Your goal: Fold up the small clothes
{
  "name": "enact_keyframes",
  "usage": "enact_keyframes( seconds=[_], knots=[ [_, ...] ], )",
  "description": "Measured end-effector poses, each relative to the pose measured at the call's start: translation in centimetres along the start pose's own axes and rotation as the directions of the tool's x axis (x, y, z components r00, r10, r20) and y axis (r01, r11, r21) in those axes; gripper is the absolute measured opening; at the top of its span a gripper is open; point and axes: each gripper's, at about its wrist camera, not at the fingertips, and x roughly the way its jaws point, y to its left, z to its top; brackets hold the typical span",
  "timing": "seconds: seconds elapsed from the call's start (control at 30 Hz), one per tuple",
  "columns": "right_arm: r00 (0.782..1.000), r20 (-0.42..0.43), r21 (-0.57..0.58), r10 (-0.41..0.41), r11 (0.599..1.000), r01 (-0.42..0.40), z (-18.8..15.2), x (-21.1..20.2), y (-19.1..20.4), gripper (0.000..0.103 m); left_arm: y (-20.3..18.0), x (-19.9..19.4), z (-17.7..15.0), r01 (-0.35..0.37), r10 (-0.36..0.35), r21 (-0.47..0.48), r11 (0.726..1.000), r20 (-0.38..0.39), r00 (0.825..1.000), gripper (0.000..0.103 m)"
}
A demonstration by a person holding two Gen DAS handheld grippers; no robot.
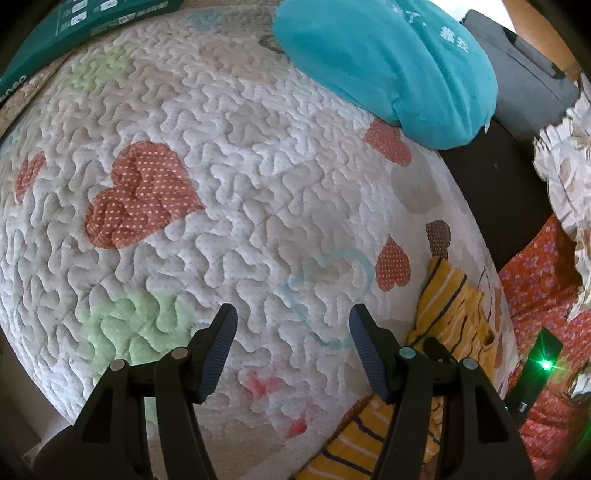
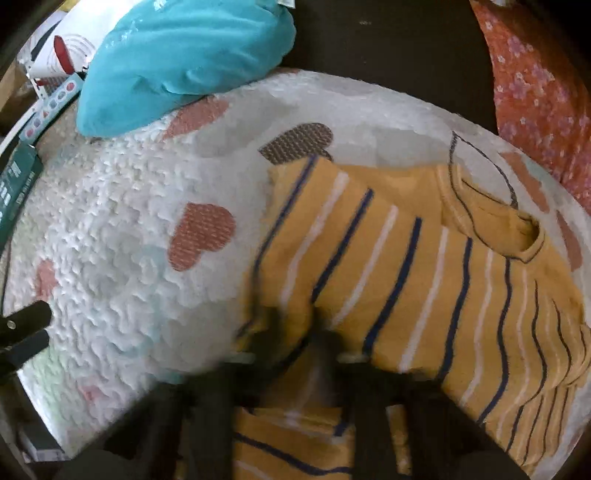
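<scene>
A small yellow shirt with navy and white stripes [image 2: 424, 266] lies on a white quilted cover with hearts [image 2: 122, 258]. My right gripper [image 2: 295, 325] is blurred by motion and shut on a fold of the shirt's lower left edge. In the left wrist view the shirt [image 1: 447, 306] shows at the right edge of the quilt [image 1: 229, 177]. My left gripper [image 1: 291, 325] is open and empty, hovering over bare quilt to the left of the shirt. The left gripper's fingers [image 2: 26, 325] show at the left edge of the right wrist view.
A teal garment [image 1: 384, 62] [image 2: 184, 59] lies bunched at the far side of the quilt. Red floral fabric [image 1: 535, 280] [image 2: 539, 96] lies off the right edge. A green box [image 1: 66, 33] sits at the far left. A device with a green light [image 1: 543, 363] is at the right.
</scene>
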Motion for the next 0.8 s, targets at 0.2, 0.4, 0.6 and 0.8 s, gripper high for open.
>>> enact_keyframes(
  seconds=[0.2, 0.4, 0.6, 0.8],
  knots=[
    [0.998, 0.018, -0.01, 0.064, 0.998, -0.064, 1.1, -0.8, 1.8, 0.006, 0.3, -0.1, 0.2, 0.012, -0.012, -0.006, 1.0, -0.006, 1.0, 0.062],
    [0.987, -0.048, -0.045, 0.152, 0.987, -0.154, 1.4, 1.7, 5.1, 0.012, 0.4, 0.6, 0.2, -0.013, 0.013, -0.001, 1.0, -0.017, 1.0, 0.062],
    [0.974, 0.125, 0.021, 0.188, 0.981, -0.192, 0.3, -3.7, -0.5, 0.044, -1.5, 1.3, -0.5, -0.005, 0.006, 0.061, 0.998, -0.025, 1.0, 0.062],
    [0.994, 0.059, 0.321, 0.087, 0.942, -0.102, -2.9, -3.7, -14.8, 0.043, -5.8, 2.5, -2.7, 0.037, -0.028, 0.201, 0.979, -0.05, 0.998, 0.063]
  ],
)
